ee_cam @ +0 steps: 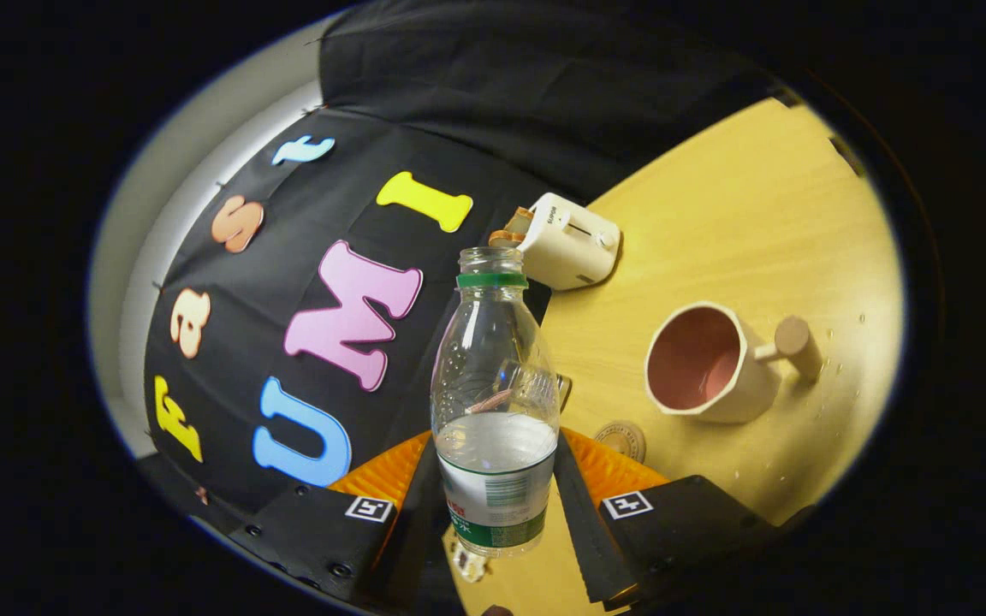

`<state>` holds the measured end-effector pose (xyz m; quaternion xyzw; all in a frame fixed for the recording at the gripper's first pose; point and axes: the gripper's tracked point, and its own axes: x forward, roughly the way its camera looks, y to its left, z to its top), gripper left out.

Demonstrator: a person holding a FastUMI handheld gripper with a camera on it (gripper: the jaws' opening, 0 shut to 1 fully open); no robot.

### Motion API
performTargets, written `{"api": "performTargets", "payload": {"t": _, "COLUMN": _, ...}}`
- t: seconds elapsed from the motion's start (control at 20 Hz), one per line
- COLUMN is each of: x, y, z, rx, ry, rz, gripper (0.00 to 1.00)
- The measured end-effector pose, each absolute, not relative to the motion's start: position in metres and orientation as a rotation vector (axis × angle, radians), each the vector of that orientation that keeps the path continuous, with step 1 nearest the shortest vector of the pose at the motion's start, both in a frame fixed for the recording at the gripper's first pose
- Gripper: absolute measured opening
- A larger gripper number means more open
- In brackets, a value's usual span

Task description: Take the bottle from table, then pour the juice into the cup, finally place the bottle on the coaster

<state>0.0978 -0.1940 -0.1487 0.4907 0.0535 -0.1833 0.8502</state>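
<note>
clear bottle (495, 402) half full, clamped between jaws; cup (703, 364) beside.

dim booth | table (741, 214) brightly lit | glare on bottle (493, 359) | edges warped

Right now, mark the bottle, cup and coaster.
bottle (493, 376): gripper view, clear body above the label, held between the jaws.
cup (691, 359): gripper view, pink inner wall.
coaster (623, 438): gripper view, top face of the small round disc.
</note>
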Motion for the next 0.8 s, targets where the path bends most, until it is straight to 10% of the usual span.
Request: {"api": "performTargets", "payload": {"t": 0.8, "x": 0.157, "y": -0.184, "z": -0.105, "rx": -0.017, "ry": 0.08, "rz": -0.471, "gripper": 0.74}}
